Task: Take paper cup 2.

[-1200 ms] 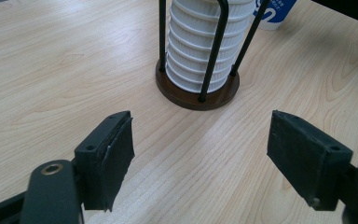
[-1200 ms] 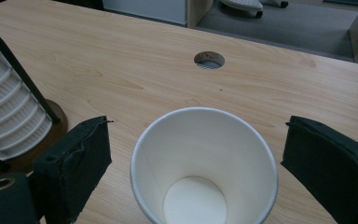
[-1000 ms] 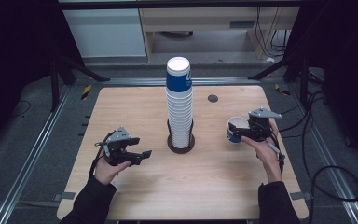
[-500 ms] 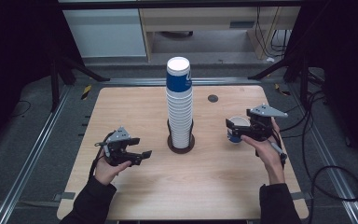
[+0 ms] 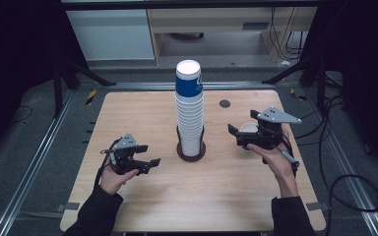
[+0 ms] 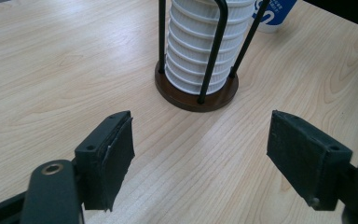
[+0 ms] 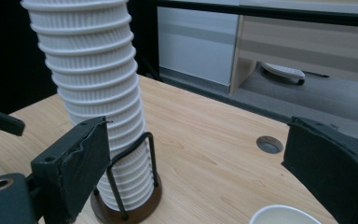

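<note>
lifted and swung in from the bench's right edge toward the cup stack since the earlier frame: right gripper, jaws lately opening wider and now spread apart, nothing pinched between them. left behind upright on the bench beneath it, a single paper cup, seemingly freed. parked by the left edge, left gripper, jaws wide and empty, aimed at the stand, probably ready to steady it.
</note>
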Available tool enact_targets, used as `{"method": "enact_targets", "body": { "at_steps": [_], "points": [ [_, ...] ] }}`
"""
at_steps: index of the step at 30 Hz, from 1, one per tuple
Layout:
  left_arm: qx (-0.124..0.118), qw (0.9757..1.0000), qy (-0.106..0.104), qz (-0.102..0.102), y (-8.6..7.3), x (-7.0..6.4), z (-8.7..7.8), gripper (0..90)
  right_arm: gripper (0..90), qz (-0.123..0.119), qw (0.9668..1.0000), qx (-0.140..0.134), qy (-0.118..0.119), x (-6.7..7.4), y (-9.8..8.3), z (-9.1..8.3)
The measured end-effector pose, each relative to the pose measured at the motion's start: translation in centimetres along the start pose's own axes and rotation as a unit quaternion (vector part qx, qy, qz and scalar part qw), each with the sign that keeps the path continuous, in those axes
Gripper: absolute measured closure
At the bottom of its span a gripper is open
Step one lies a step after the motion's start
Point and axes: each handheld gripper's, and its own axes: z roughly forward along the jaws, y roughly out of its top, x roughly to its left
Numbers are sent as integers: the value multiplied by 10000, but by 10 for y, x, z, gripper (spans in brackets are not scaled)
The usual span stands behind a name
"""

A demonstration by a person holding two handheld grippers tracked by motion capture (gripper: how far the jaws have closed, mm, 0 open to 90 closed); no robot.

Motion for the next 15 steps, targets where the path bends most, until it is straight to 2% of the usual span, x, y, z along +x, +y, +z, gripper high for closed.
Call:
{"method": "enact_targets", "body": {
  "at_steps": [5, 10, 14, 15],
  "points": [
    [26, 10000, 26, -6, 0, 0, 1, 222, 72, -52, 9999, 0, 128, 7, 4, 3],
    [72, 9999, 97, -17, 0, 0, 2, 225, 70, -41, 9994, -202, 263, 15, 16, 4],
    [94, 9999, 84, 6, 0, -1, 4, 226, 66, -33, 9984, -369, 436, 24, 31, 6],
    [101, 9999, 82, 18, 0, -1, 4, 225, 64, -68, 9976, -462, 506, 29, 39, 8]
  ]
}}
